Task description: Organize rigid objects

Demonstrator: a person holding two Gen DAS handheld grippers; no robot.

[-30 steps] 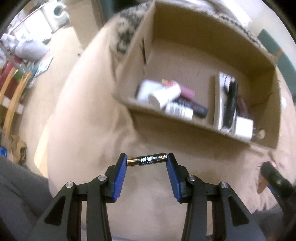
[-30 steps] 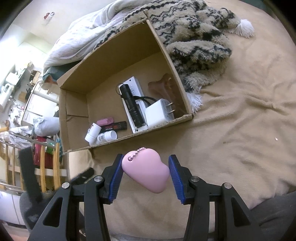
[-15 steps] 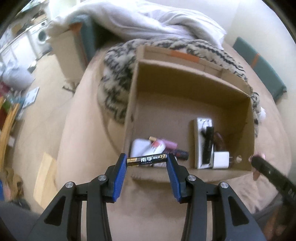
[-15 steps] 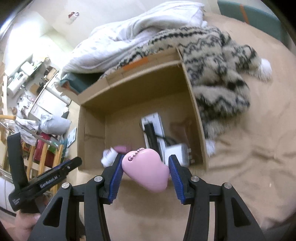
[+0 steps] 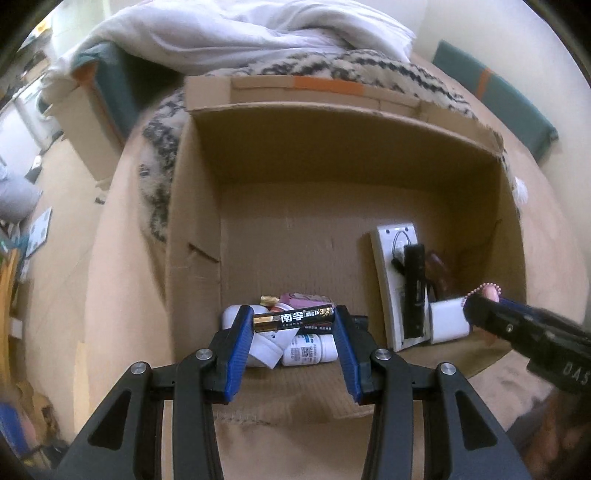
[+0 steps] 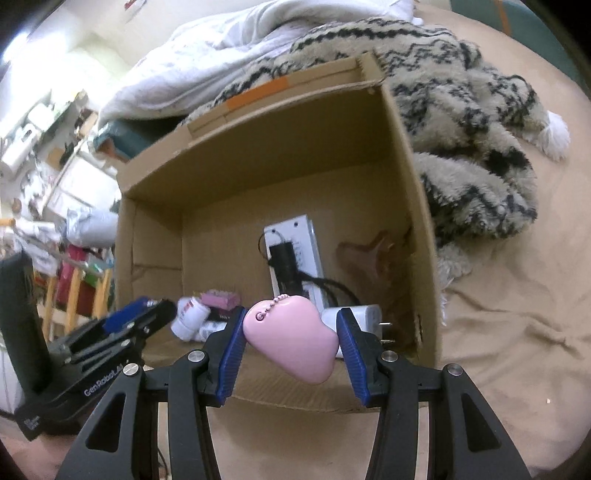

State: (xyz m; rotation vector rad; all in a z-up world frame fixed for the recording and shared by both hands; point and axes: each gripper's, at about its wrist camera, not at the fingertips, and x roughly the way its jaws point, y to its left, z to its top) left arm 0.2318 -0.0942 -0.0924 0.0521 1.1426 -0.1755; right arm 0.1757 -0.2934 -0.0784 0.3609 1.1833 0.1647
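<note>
A black AA battery (image 5: pixel 293 318) is clamped end to end between the blue pads of the left gripper (image 5: pixel 293 332), held level above the near left corner of an open cardboard box (image 5: pixel 332 147). In the right wrist view, a pink heart-shaped keychain (image 6: pixel 291 338) with a beaded chain is gripped between the pads of the right gripper (image 6: pixel 291 339), above the box's near wall. On the box floor, 2 white bottles (image 5: pixel 310 349) and a pink case (image 5: pixel 303 300) are seen lying in the near left corner, beneath the battery. Toward the right, a black flashlight (image 5: pixel 413 288) is laid on a white power strip (image 5: pixel 391 266), with a white charger plug (image 5: pixel 448 321) just beside it. The box is set on a tan bedsheet (image 6: pixel 517 350), against a black-and-cream patterned blanket (image 6: pixel 461 110) and a white duvet (image 5: pixel 240 33).
</note>
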